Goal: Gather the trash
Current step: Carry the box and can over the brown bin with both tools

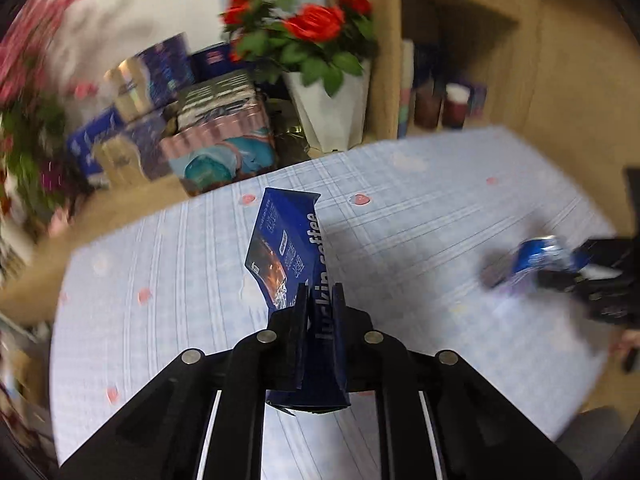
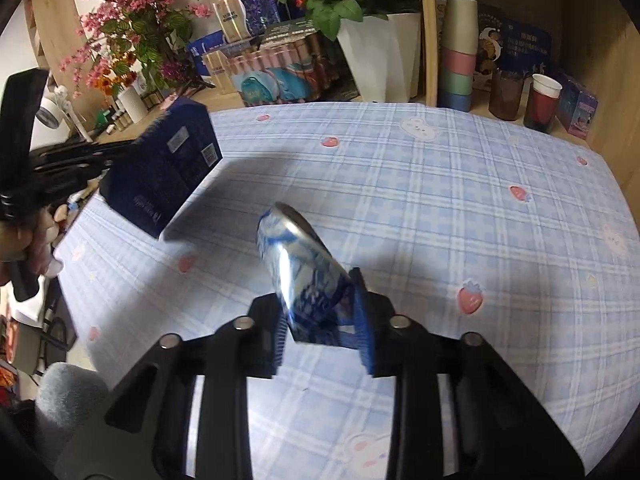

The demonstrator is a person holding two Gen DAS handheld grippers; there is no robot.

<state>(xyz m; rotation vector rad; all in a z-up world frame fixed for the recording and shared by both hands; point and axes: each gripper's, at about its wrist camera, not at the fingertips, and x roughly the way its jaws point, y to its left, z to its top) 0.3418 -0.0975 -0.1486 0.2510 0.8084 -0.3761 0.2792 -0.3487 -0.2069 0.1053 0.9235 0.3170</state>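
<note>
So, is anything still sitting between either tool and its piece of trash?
No. The left tool is shut on the blue coffee box, the right tool on the blue can; no bin is visible.

Glossy printed cardboard on the dark-blue coffee box (image 1: 294, 256), sheen catching the light. The crushed can (image 2: 306, 268) is shiny metal with a bright glare streak. Matt black plastic gripper fingers (image 2: 362, 320). Soft matt checked tablecloth (image 2: 440, 208); pale smooth wood shelf (image 2: 426, 32).
</note>
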